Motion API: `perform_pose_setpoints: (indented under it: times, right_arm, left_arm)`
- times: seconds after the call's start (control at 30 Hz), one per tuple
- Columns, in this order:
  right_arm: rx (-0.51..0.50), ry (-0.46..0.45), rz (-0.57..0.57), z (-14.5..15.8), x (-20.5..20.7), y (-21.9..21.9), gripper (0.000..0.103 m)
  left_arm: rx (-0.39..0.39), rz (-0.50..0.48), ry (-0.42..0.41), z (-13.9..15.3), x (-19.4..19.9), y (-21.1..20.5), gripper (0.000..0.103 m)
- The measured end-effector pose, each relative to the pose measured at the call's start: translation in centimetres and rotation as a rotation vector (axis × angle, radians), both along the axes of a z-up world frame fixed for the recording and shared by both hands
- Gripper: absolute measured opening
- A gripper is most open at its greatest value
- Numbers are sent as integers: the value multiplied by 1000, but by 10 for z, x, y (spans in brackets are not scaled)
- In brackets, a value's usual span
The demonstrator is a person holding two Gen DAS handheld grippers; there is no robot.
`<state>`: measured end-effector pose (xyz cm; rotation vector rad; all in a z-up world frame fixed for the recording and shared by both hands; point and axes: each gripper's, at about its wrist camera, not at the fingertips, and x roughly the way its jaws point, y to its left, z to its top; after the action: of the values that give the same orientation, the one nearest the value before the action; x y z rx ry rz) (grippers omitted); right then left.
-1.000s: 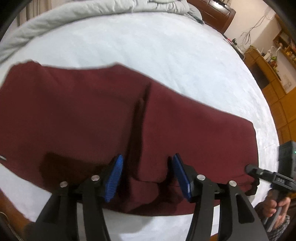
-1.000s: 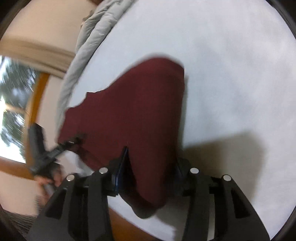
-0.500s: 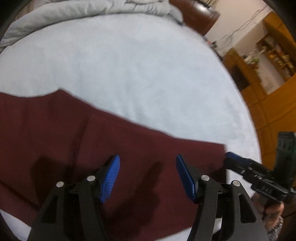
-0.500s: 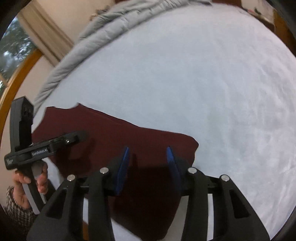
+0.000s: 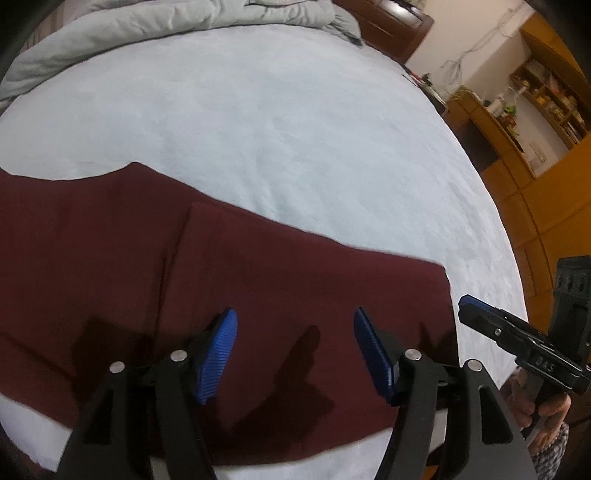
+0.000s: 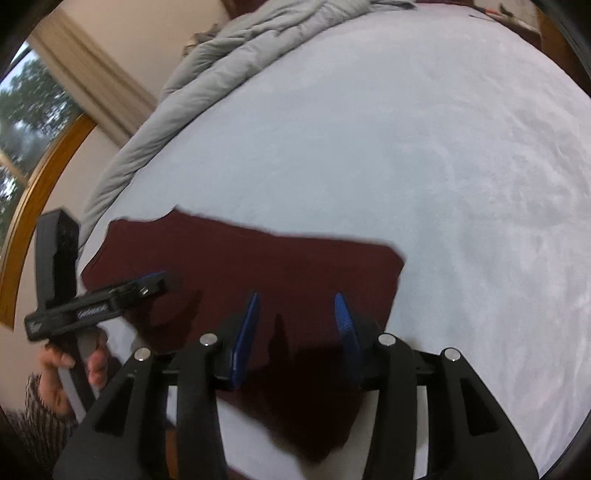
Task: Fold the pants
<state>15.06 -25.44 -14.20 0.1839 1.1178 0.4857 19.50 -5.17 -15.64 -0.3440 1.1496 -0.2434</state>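
Observation:
Dark maroon pants (image 5: 258, 280) lie flat near the front edge of a white bed (image 5: 277, 110), one layer folded over with a vertical fold edge left of the middle. My left gripper (image 5: 293, 350) hovers open and empty above the pants. My right gripper (image 6: 293, 332) is open and empty over the pants' right end (image 6: 258, 266). The right gripper also shows at the right edge of the left wrist view (image 5: 517, 347). The left gripper also shows at the left of the right wrist view (image 6: 99, 302).
A grey duvet (image 5: 155, 22) is bunched along the far side of the bed, also in the right wrist view (image 6: 229, 55). Wooden shelves and cabinets (image 5: 535, 122) stand to the right. A window with a wooden frame (image 6: 29, 155) is at the left.
Both grippers let go of the pants and opened wide. The pants now lie flat on the bed. Both grippers have pulled back and risen above the cloth.

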Motion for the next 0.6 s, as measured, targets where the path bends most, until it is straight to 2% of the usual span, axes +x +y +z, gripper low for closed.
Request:
perform_pose_setpoints:
  times: [0.07, 0.17, 0.3, 0.37, 0.47, 0.5, 0.6]
  right_arm:
    - [-10, 20, 18, -4, -14, 4, 43]
    - [-27, 58, 11, -23, -25, 8, 42]
    - [-17, 101, -18, -46, -21, 7, 43]
    - [-21, 90, -5, -40, -21, 9, 43]
    - [-7, 58, 1, -23, -25, 10, 51]
    - [5, 46, -3, -18, -27, 8, 57]
    - [42, 12, -2, -3, -30, 8, 58]
  left_arm:
    - [9, -16, -1, 0, -7, -5, 67]
    - [3, -12, 35, -14, -13, -5, 67]
    - [24, -26, 24, -21, -11, -8, 70]
    - [14, -32, 27, -19, -10, -7, 72]
    - [-8, -19, 34, -11, -10, 0, 76]
    - [-14, -4, 27, -5, -13, 8, 81]
    - [-37, 58, 4, 10, -25, 37, 91]
